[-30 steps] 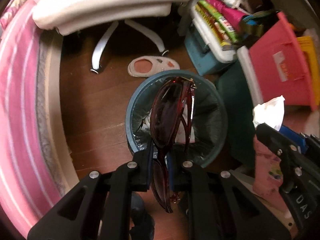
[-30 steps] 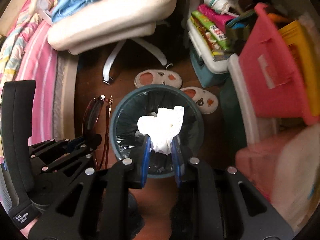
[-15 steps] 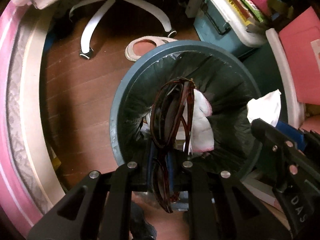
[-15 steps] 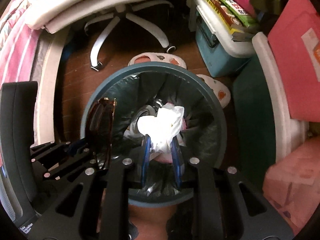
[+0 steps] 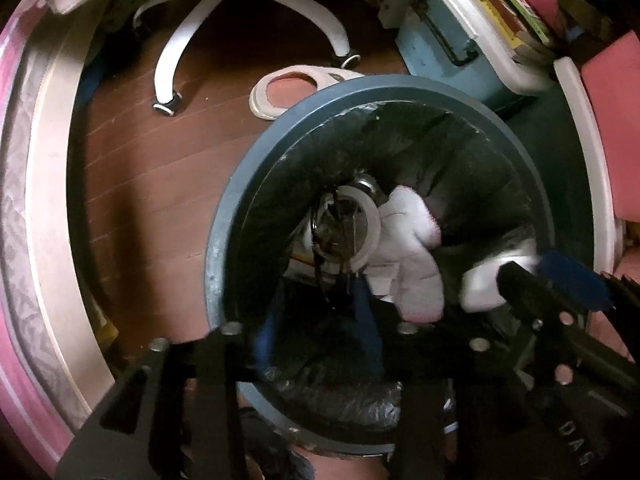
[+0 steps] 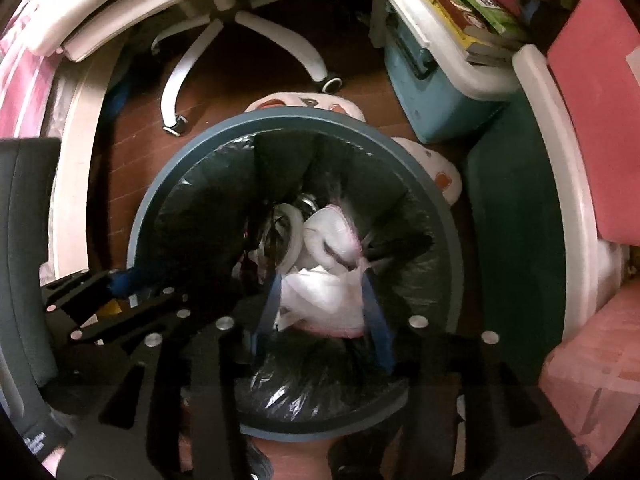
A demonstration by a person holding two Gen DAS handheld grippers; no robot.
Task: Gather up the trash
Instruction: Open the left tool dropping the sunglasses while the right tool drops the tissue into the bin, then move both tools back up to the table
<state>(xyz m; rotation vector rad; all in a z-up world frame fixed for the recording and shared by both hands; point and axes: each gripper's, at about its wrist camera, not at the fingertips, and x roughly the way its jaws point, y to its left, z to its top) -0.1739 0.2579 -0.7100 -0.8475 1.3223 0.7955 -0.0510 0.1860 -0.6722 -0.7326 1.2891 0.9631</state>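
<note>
A round blue-grey bin [image 5: 224, 216] [image 6: 148, 208] with a black liner fills both views. My left gripper [image 5: 316, 312] is open just inside the rim; the dark red sunglasses [image 5: 336, 248] are blurred, falling below its blue pads onto a tape roll [image 5: 370, 216] and a white cloth [image 5: 416, 264] at the bottom. My right gripper [image 6: 320, 300] is open over the bin; the crumpled white tissue [image 6: 320, 296] lies loose between its pads, on the other trash. The tissue also shows in the left wrist view [image 5: 480, 288], beside the right gripper.
A white office chair base [image 5: 256, 4] stands on the brown wood floor behind the bin. Slippers [image 6: 432, 168] lie against the bin's far side. A blue box [image 6: 436, 92] with books, pink bins [image 5: 608, 92] and a dark green container [image 6: 512, 216] crowd the right. A pink bed edges the left.
Both grippers dropped lower into the bin mouth and opened. The sunglasses left the left gripper and are falling. The tissue left the right gripper's pads.
</note>
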